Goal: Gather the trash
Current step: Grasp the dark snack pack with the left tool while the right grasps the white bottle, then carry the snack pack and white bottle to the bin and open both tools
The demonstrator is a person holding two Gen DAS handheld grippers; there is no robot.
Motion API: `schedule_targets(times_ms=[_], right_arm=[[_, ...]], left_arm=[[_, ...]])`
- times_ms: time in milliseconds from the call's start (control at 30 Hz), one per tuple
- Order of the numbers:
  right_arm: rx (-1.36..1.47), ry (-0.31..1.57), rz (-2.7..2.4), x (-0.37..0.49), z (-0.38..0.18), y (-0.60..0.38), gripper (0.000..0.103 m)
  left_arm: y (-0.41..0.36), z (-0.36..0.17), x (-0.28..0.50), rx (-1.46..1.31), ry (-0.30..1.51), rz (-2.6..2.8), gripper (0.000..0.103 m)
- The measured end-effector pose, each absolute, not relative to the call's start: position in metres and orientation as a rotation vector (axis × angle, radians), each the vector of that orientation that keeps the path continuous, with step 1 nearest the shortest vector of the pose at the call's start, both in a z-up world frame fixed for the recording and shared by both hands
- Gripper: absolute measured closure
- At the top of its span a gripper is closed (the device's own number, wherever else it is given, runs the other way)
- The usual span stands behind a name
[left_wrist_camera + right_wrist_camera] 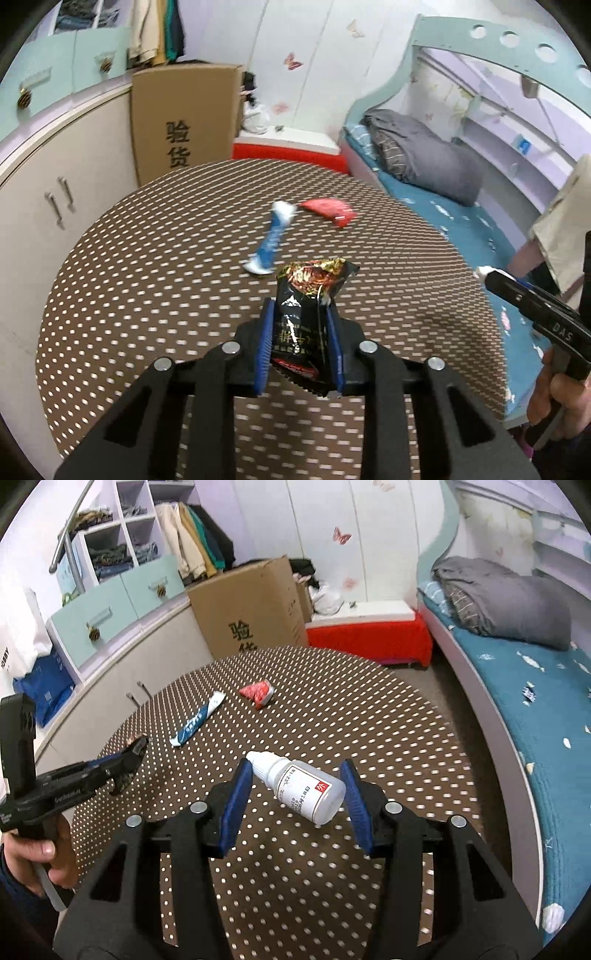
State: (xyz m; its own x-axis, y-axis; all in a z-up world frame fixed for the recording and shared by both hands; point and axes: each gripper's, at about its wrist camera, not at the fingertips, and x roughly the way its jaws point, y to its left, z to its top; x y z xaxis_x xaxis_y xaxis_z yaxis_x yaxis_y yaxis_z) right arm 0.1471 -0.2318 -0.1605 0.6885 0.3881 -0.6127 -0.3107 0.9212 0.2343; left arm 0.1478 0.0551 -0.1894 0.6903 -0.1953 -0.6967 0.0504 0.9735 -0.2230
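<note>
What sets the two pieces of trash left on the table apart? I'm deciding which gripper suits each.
The blue-and-white wrapper is long and narrow, lying flat and stretched out; the red wrapper is short, broad and crumpled, rising off the cloth. The blue-and-white wrapper lies nearer the grippers and to the left; the red wrapper sits farther back. Both rest loose on the dotted table, apart from each other, and neither is gripped.

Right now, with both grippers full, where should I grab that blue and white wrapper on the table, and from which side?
Grip the blue and white wrapper across its narrow middle, coming down from above. It lies flat and stretched out on the dotted table, so the long edges give the pads two close sides. The red wrapper sits apart from its far end, so the middle looks free.
</note>
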Motion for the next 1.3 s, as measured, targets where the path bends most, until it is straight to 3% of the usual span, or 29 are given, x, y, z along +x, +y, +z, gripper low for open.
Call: schedule_targets(times_ms=[433,767,1300], right_arm=[[0.272,0.603,0.223,0.124,-0.132,-0.337,0.055],[0.386,0.577,0.051,0.116,-0.142,-0.419,0.054],[0.57,0.708,-0.121,0.14,-0.218,-0.499,0.054]], left_arm=[[-0.057,-0.146,0.153,-0.125,0.743,-0.337,0.077],[-0.155,-0.131,0.176,-0.052,0.74,-0.514,0.077],[-0.279,-0.186,0.229,0.005,0.924,-0.66,0.077]])
